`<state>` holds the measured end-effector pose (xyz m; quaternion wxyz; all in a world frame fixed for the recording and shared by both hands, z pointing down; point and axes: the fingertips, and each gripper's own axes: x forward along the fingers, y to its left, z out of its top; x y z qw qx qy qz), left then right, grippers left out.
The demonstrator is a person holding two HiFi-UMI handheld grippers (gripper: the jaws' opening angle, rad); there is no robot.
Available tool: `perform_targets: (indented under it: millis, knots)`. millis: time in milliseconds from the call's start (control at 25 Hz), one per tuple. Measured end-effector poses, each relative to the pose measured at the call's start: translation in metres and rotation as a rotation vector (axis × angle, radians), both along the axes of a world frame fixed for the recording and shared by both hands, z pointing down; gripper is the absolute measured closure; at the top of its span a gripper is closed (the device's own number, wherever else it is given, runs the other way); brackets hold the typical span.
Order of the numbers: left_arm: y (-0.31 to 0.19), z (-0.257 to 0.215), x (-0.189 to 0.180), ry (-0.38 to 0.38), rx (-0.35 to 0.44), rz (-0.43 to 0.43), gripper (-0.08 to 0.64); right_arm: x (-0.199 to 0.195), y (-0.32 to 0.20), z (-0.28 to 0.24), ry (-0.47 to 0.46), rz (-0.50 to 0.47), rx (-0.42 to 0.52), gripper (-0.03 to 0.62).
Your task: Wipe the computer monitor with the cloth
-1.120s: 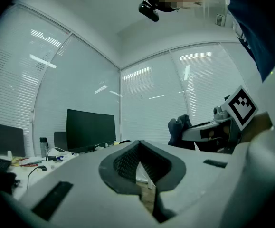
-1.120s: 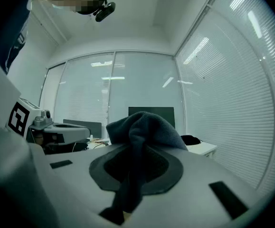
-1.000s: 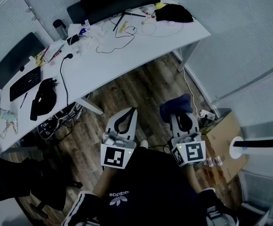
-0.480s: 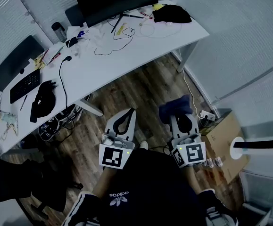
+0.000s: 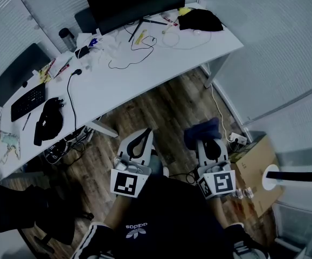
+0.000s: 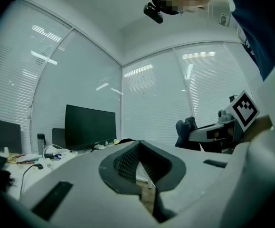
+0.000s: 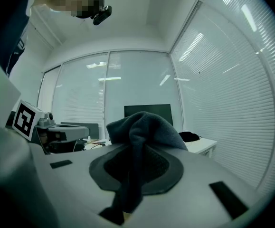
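The dark monitor [image 5: 134, 1] stands at the back of the white desk [image 5: 145, 74], well ahead of both grippers; it also shows in the left gripper view [image 6: 90, 126]. My right gripper [image 5: 208, 140] is shut on a dark blue cloth [image 5: 201, 128], which bunches up above the jaws [image 7: 144, 129] and partly hides the monitor [image 7: 163, 109]. My left gripper [image 5: 143, 134] is shut with nothing in it [image 6: 139, 170]. Both are held over the wooden floor, close to the person's body.
On the desk lie a keyboard [image 5: 27, 99], a black bag [image 5: 48, 120], cables [image 5: 129, 50], a bottle [image 5: 68, 38] and a black garment [image 5: 200, 19]. A second screen [image 5: 10, 74] is at the left. A cardboard box [image 5: 255, 166] and a power strip [image 5: 236, 139] are on the floor at the right.
Both grippers have dropped slightly lower in the head view and the desk has shifted a little up and right. The cloth stays in the right gripper.
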<state>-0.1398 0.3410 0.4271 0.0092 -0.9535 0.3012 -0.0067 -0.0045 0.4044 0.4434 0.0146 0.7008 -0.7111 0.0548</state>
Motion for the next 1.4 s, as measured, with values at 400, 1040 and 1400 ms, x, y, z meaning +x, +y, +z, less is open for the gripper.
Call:
perform_targets:
  millis: [400, 1040, 1400]
  knots:
    - [-0.12, -0.016, 0.025, 0.015, 0.018, 0.026, 0.555, 0.031, -0.116, -0.019, 0.027, 0.02, 0.006, 0.545]
    - [-0.231, -0.014, 0.022, 0.025, -0.016, -0.001, 0.555, 0.047, -0.23, -0.018, 0.037, 0.031, 0.015, 0.545]
    - [-0.279, -0.006, 0.041, 0.027, -0.035, -0.083, 0.555, 0.074, -0.29, -0.012, 0.035, -0.018, 0.015, 0.545]
